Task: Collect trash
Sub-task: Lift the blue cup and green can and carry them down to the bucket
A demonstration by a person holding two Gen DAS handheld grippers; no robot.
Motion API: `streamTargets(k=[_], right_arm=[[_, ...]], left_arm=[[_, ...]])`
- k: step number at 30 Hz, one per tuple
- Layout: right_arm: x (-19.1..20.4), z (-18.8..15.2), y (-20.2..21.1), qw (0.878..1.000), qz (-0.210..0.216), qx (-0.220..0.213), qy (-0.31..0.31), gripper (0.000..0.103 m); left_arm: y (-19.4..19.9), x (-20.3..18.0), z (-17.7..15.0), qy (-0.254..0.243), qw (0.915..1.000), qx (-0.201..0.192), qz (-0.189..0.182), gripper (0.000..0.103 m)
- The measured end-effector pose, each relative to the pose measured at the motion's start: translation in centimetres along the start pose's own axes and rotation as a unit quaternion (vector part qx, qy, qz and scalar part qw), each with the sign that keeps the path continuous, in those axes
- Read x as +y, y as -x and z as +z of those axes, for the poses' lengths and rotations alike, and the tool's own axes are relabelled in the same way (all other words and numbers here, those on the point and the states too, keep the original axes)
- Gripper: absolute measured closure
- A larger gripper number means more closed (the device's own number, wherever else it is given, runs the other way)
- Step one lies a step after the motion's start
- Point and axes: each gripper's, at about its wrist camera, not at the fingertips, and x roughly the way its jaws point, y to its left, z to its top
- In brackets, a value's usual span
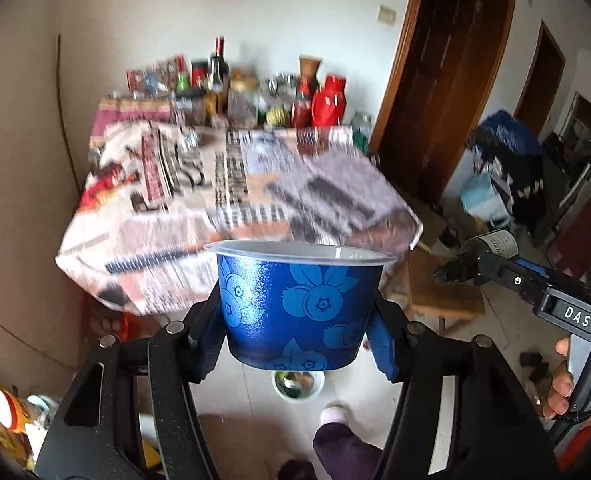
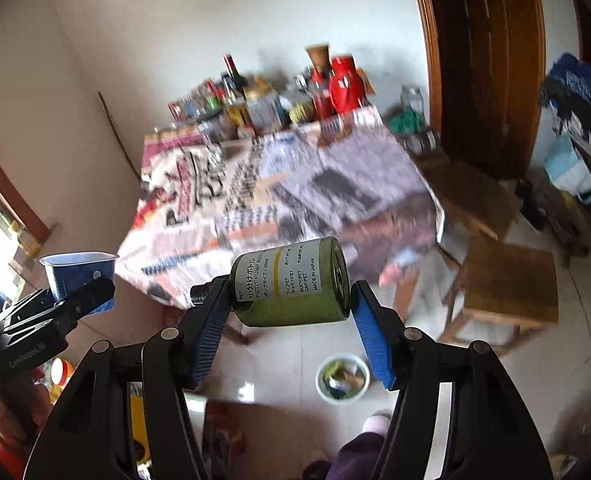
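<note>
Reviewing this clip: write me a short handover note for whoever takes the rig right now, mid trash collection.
Left gripper: shut on the blue cup, held upright.
Right gripper: shut on the green pump bottle, lying sideways between the pads.
Both are held clear of the table, above the floor.
The white bin stands on the floor below, already holding scraps.
Left to do: drop both items into it.

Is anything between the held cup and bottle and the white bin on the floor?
Nothing visible: bare floor tile surrounds the small white bin, below the blue berry-print cup and green pump bottle.
</note>
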Motion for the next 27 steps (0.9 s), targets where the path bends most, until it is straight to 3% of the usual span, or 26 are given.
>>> streamTargets(k=[6, 12, 20, 27], right_arm=[[-1.9, -2.4, -3.4, 0.999, 0.0, 0.046, -0.001, 0.045], [-3.9, -5.0, -8.6, 0.996, 0.003, 0.083, 0.012, 0.045], [-6.9, -9.8, -18.6, 0.99, 0.007, 0.14, 0.027, 0.045], [-9.1, -15.4, -27.2, 0.984, 0.007, 0.176, 0.026, 0.045]], left_arm=[[-3.9, -0.8, -2.9, 0.011, 0.9989, 0.046, -0.006, 0.042], [-10.4, -0.7, -6.4, 0.03, 0.995, 0.095, 0.006, 0.042], [-20.2, 1.1, -14.1, 0.08, 0.9861, 0.144, 0.022, 0.042], [-28.6, 3.2, -22.2, 0.111, 0.9722, 0.199, 0.054, 0.043]])
